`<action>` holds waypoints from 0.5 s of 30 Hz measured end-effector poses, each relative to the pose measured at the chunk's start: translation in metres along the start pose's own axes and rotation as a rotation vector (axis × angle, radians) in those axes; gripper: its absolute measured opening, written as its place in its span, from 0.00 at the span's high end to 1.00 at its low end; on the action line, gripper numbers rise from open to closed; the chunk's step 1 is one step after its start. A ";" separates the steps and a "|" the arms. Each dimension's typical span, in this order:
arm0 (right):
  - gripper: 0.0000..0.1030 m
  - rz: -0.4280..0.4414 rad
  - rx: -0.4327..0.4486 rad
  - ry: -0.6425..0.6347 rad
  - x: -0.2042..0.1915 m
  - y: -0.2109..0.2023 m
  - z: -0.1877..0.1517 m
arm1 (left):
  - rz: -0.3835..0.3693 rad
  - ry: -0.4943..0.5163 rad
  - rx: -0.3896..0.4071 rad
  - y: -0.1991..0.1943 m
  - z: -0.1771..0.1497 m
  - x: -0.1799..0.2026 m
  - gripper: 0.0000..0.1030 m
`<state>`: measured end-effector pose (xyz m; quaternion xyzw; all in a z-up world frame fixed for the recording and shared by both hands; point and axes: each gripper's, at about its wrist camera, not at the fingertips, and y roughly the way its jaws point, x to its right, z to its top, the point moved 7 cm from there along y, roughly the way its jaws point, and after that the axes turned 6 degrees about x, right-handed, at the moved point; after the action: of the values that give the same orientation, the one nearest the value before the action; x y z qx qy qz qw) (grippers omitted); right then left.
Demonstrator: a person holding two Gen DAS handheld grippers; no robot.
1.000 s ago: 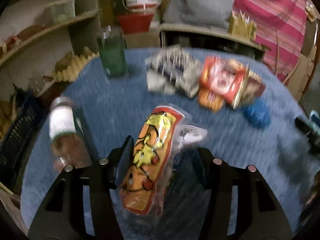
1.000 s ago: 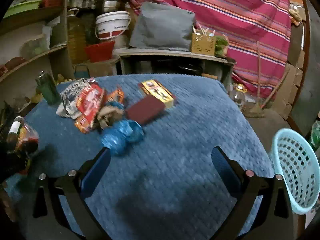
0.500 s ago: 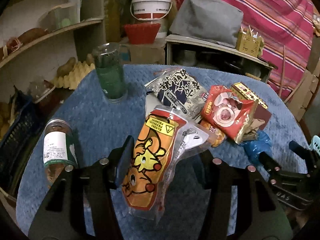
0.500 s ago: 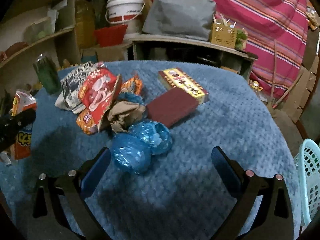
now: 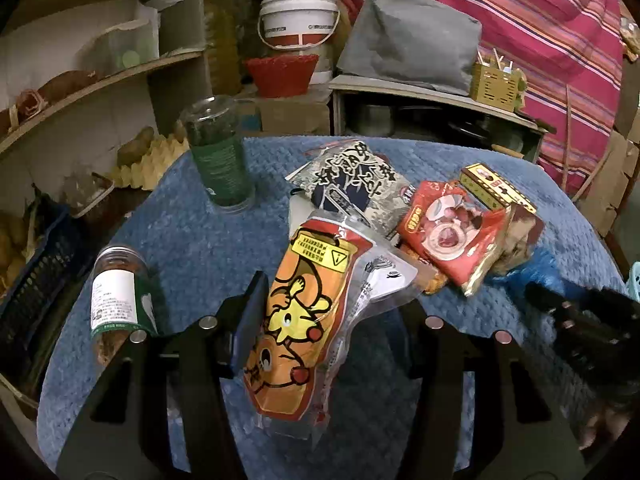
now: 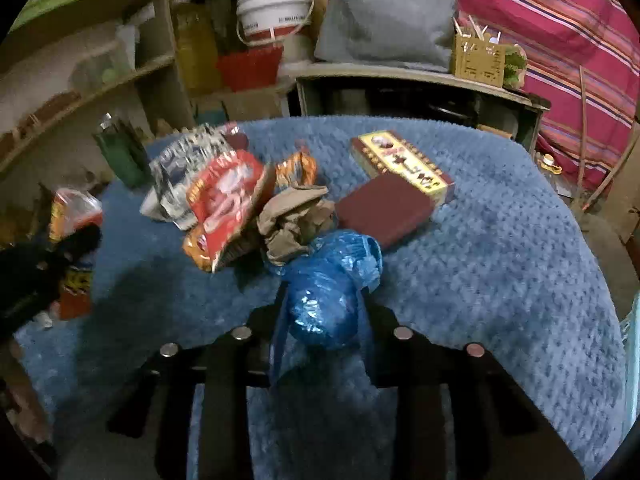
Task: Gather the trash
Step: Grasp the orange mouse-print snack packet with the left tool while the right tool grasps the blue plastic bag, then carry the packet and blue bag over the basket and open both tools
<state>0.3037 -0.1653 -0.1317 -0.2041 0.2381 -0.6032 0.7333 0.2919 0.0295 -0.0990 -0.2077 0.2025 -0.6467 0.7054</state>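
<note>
The left gripper is seen clamped on an orange snack packet, which is held lengthwise between the two fingers and raised off the blue cloth. The packet's clear edge projects toward the right finger.

The right gripper is closing, with a crumpled blue bag between its jaws; both blue pads are pressed against the bag's sides. The bag is seen resting on the cloth at the near end of the trash heap.

The remaining trash is found piled mid-table. A red wrapper is tilted against a black-and-white packet. A small orange wrapper is lodged behind the red one. A wad of brown paper is touching the blue bag on its far side.

A maroon box is lying flat just beside the brown paper, with a yellow box touching its far edge.

A green cup is standing upright near the table's far left edge. A labelled jar is seen near the left edge, just beside the left gripper.

A pale blue basket is partly visible beyond the table's right edge; its contents cannot be determined.

Shelves, a white bucket and a striped cloth are noted behind the table.
</note>
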 end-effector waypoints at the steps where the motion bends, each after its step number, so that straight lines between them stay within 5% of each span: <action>1: 0.72 0.000 0.011 0.002 0.003 -0.005 0.002 | -0.005 -0.001 -0.002 -0.001 -0.001 0.001 0.48; 15: 0.72 -0.089 0.128 0.022 0.077 -0.107 0.014 | -0.073 0.071 0.064 -0.054 0.010 0.063 0.48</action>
<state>0.2399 -0.2609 -0.0654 -0.1605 0.1978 -0.6512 0.7148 0.2577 -0.0371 -0.0621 -0.1690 0.1988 -0.6851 0.6801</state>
